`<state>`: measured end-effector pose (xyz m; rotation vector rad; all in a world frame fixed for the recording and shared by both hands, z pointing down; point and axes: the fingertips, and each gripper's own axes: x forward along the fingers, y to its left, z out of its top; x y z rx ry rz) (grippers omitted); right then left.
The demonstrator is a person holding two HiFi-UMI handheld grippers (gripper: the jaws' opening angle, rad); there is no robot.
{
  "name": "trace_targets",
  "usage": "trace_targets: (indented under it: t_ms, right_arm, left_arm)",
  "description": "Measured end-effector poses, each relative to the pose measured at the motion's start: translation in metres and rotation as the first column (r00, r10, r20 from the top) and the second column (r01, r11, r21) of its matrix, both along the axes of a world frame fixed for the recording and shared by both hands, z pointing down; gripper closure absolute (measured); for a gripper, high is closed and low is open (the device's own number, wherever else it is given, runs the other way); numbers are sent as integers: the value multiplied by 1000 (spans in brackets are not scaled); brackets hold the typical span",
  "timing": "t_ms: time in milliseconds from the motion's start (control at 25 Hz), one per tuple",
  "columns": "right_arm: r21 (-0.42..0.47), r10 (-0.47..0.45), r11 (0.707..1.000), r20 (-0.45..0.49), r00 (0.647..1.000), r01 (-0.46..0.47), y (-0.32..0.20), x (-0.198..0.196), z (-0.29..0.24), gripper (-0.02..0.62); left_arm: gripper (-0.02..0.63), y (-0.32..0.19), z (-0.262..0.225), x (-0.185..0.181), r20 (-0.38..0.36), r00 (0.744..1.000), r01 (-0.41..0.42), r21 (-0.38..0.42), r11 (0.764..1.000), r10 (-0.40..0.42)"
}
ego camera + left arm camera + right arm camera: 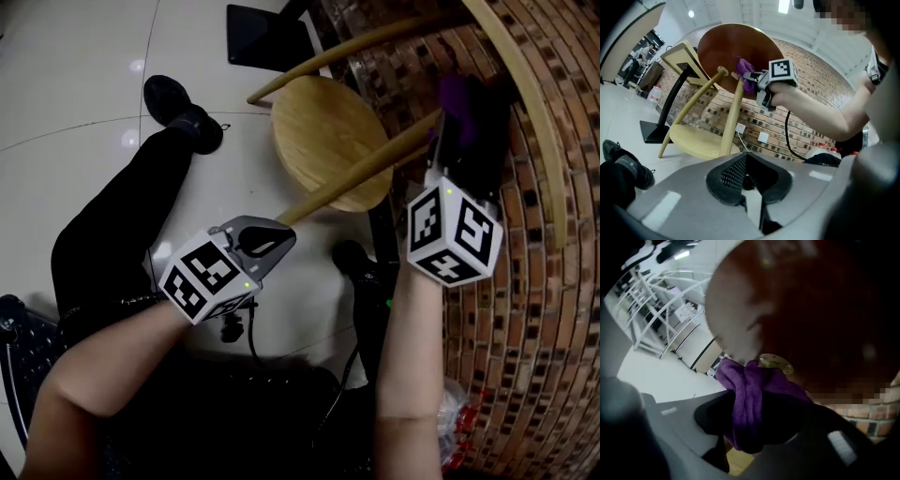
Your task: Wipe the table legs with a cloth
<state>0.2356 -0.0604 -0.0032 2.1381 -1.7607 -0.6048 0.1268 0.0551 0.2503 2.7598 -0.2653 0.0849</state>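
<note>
Right claw [751, 420] pinches purple cloth [750, 380] atop a table leg [366, 169], one o'clock; left claw [749, 180] pressed together, empty; wiping likely unfinished.

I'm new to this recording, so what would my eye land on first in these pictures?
A bunched purple cloth, clamped in the right gripper, sits high at the top of a pale wooden table leg, just under the round brown tabletop. Lower left, the left gripper is shut with nothing in it, near that leg's lower end and the round light-wood shelf.

Purple cloth [745, 399], pale wooden table leg [356, 172]
</note>
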Motion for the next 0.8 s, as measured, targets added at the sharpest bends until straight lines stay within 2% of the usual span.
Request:
trace_targets:
  t_ms: [40, 120, 200, 280, 440, 560, 640, 720, 800]
  right_arm:
    - [-51, -13, 999, -96, 995, 9, 1, -12, 22, 432]
    - [-199, -77, 980, -275, 958, 22, 2, -37, 78, 439]
    - [-304, -124, 953, -432, 893, -15, 7, -49, 129, 445]
    - [-369, -155, 927, -529, 834, -62, 20, -52, 173, 451]
    - [-523, -320, 852, -562, 763, -28, 38, -70, 258, 451]
    - [-593, -400, 805, -559, 726, -13, 47, -76, 301, 451]
    - [-634, -437, 773, -550, 712, -15, 56, -79, 334, 451]
    - [-682, -482, 731, -529, 699, -12, 65, -84, 372, 451]
    - [-735, -537, 678, -503, 678, -9, 75, -92, 413, 451]
  left_arm:
    - [594, -1, 0, -1, -2, 1000, 4, -2, 1000, -4]
    - [594, -3, 0, -3, -1, 1000, 12, -12, 1000, -12]
    - [594, -5, -1, -4, 3, 1000, 19, -22, 1000, -19]
    - [594, -8, -1, -7, -1, 1000, 29, -30, 999, -29]
    - [594, -33, 1, -29, -7, 994, 113, -43, 993, -114]
    - [594, -62, -3, -48, 50, 973, 225, 22, 974, -226]
    - [594, -72, -2, -56, 55, 959, 278, 22, 960, -279]
    - [594, -77, -4, -58, 34, 955, 296, -14, 955, -296]
    - [594, -77, -2, -57, 29, 956, 292, -32, 956, -291]
